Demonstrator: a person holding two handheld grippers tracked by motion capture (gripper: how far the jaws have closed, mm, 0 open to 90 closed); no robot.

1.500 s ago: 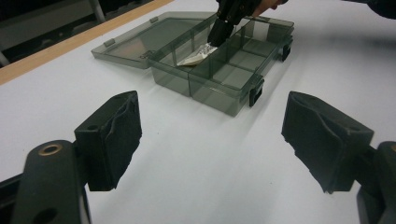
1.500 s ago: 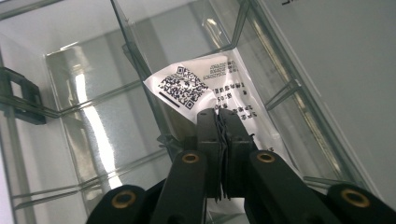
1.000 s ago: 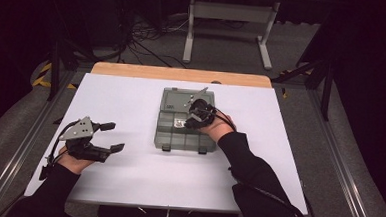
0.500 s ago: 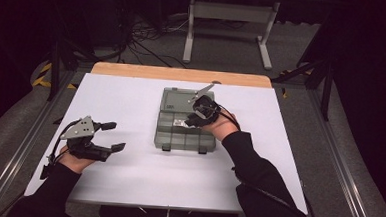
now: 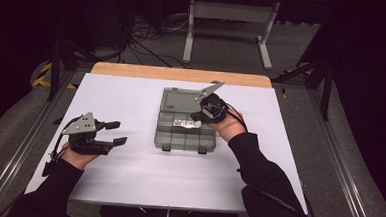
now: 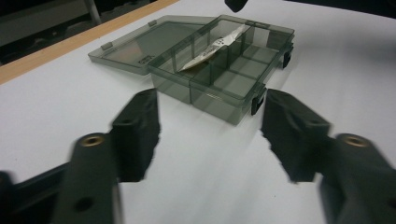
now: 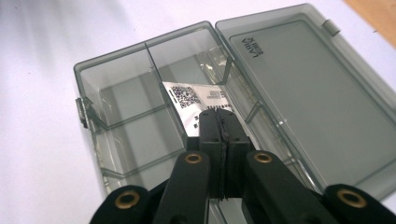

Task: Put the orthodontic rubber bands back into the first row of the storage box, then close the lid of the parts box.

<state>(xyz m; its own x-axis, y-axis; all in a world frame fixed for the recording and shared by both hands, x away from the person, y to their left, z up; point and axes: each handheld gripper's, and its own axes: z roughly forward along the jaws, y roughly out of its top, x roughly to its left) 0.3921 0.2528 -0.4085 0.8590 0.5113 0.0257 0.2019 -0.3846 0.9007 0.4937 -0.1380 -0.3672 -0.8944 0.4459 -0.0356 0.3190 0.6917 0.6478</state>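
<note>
The table (image 5: 142, 171) was covered by a white sheet, with a strip of bare wood showing along its far edge. On the sheet, a little right of centre, sat a smoky grey transparent organizer box (image 5: 185, 133), its lid (image 5: 181, 99) swung fully open and lying flat on the surface toward the far edge. The box was divided into compartments, and two dark latches hung on its near wall. It rested squarely, long sides parallel to the table's edges. The left gripper (image 5: 113, 134) was low over the white surface, well apart from the box, near the table's left side; whether it touched the sheet could not be told.
</note>
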